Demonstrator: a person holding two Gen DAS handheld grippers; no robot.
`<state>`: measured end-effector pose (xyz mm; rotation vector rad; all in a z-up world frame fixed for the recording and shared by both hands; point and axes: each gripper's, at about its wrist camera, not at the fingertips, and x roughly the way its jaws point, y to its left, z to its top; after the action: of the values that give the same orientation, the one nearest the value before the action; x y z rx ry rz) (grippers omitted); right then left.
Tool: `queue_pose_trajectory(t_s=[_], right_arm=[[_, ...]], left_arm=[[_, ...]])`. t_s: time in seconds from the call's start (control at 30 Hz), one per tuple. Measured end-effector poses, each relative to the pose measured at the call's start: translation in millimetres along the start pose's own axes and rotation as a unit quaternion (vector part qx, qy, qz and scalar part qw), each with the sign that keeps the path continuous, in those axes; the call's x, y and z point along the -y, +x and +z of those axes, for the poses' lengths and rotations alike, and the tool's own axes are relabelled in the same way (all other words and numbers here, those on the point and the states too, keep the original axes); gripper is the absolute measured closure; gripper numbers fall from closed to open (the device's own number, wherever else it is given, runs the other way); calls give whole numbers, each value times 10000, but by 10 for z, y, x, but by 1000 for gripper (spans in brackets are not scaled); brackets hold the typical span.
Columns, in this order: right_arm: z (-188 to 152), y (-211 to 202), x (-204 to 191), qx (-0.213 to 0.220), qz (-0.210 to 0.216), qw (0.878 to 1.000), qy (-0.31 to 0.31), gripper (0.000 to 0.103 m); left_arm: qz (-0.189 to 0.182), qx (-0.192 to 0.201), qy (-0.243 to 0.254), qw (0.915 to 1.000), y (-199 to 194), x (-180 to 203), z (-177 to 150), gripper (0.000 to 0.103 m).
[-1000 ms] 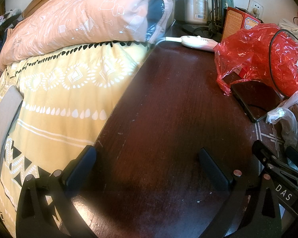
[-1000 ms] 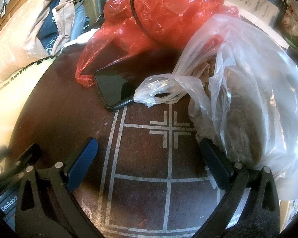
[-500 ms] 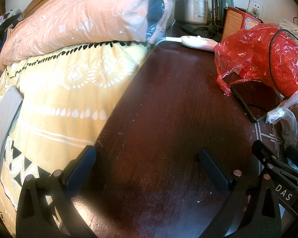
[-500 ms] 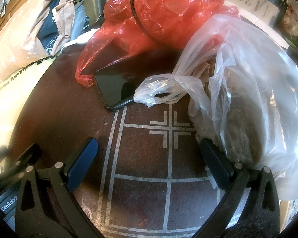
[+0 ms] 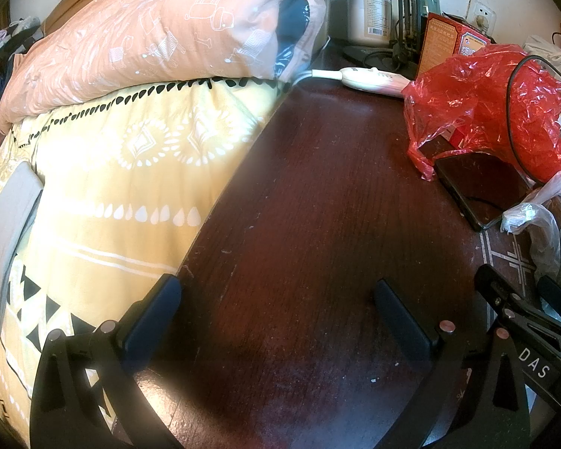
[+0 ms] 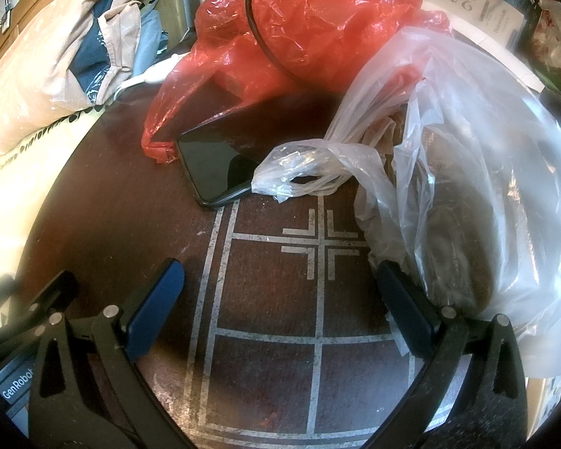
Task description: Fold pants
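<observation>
Both grippers sit parked on the dark table [image 5: 318,224], jaws spread wide and holding nothing; left gripper [image 5: 276,299] is beside the yellow bedspread [image 5: 131,172], right gripper [image 6: 280,280] faces the phone [image 6: 213,168] and the clear plastic bag [image 6: 467,187]. The pants might be that grey cloth [image 5: 7,217] on the bed, hard to say; I'd go for the waistband first, one corner per gripper.

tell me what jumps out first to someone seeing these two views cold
The crinkled red plastic bag at the back of the dark wooden table, a black phone lying flat in front of it. Right of them slumps a big clear plastic bag; along the table's left edge runs a yellow patterned bedspread. Both grippers hang open and empty.
</observation>
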<state>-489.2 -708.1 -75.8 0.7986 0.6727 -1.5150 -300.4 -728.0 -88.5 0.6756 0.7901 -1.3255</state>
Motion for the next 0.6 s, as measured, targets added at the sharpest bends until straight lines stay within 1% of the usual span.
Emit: queue_pose_trajectory(t_s=[0.6], right_arm=[[6,1,2,6,42,10000,-2,0]], left_arm=[[6,2,-2,10000,6,-3,2,0]])
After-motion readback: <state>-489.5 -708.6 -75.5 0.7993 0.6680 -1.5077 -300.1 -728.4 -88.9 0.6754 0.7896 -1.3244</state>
